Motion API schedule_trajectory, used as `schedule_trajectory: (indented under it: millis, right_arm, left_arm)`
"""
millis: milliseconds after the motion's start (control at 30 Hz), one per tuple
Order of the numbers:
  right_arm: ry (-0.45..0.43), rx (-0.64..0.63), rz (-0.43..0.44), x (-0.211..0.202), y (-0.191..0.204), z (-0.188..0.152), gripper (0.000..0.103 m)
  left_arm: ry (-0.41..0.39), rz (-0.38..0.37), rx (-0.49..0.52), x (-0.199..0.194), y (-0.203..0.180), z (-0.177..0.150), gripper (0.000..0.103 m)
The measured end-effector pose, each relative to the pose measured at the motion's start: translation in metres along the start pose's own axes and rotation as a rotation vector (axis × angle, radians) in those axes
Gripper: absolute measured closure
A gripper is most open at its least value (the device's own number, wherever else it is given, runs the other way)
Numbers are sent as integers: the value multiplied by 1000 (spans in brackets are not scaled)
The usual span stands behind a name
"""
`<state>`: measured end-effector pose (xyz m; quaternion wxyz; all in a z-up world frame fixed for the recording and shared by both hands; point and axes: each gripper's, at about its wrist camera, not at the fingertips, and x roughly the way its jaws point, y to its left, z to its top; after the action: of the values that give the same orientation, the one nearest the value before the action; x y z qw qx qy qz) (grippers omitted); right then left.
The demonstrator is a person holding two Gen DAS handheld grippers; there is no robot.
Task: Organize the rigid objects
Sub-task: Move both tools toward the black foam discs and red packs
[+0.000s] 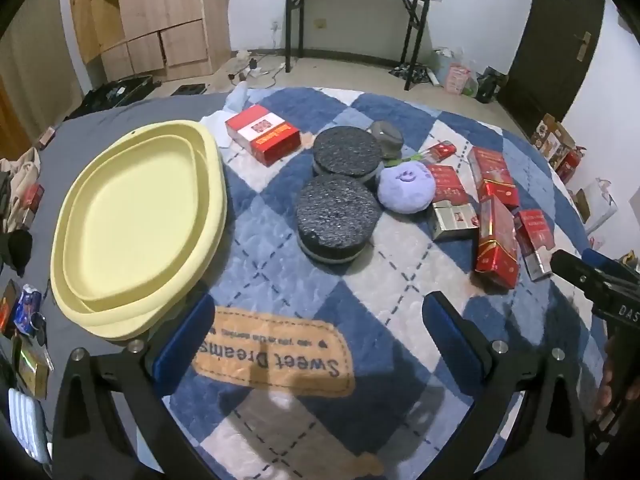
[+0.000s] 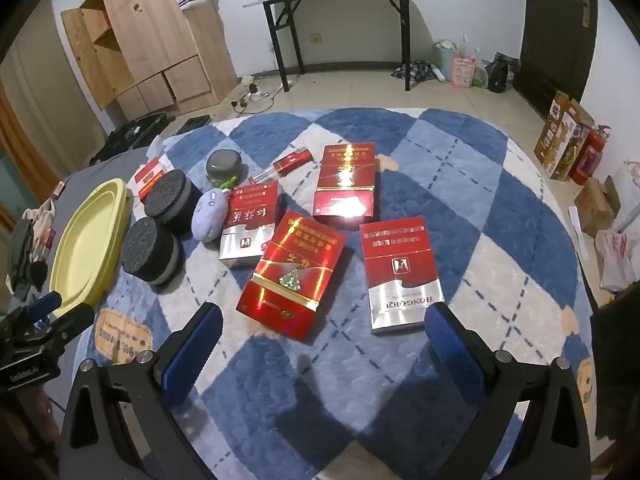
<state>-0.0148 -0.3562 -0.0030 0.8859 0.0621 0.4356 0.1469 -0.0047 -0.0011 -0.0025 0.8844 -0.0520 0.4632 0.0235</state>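
Several red cigarette boxes lie on the blue and white blanket (image 2: pixel 460 184): a glossy red one (image 2: pixel 292 276) and a red and silver one (image 2: pixel 400 272) lie just ahead of my open, empty right gripper (image 2: pixel 322 344). Two black round tins (image 1: pixel 338 218) (image 1: pixel 346 152), a purple plush (image 1: pixel 406 186) and a grey lidded pot (image 1: pixel 386 138) sit ahead of my open, empty left gripper (image 1: pixel 320 336). A yellow oval tray (image 1: pixel 136 224) lies to the left, empty. A red and white box (image 1: pixel 264 132) lies behind it.
The blanket covers a bed; its far edge drops to a tiled floor with a black table (image 2: pixel 336 28) and a wooden cabinet (image 2: pixel 152 40). Clothes and small items (image 1: pixel 24 208) lie left of the tray. The right gripper's body (image 1: pixel 600 284) shows at the left wrist view's right edge.
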Motion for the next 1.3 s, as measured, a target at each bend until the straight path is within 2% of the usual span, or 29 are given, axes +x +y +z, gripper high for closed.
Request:
schedule_trajectory:
  millis: [233, 400, 567, 900, 1033, 1167, 1300]
  right_arm:
    - [-8, 7, 2, 0, -2, -1, 0]
    - [2, 5, -1, 2, -1, 0, 0]
    - [3, 9, -3, 2, -2, 0, 0]
    - [8, 17, -9, 2, -4, 0, 0]
    - [-5, 23, -19, -2, -11, 5, 0]
    - [-31, 40, -56, -10, -32, 14, 0]
    - [-11, 61, -67, -2, -59, 22, 0]
  left_arm:
    - [-15, 22, 0, -1, 2, 2, 0]
    - [-22, -6, -53, -1, 11, 6, 0]
    - [-71, -9, -65, -9, 14, 10, 0]
    - [32, -68, -94, 5, 28, 9, 0]
    - [39, -79, -18, 10, 19, 16, 0]
    - [38, -77, 102, 22, 1, 28, 0]
    - [61, -70, 98, 47, -1, 39, 0]
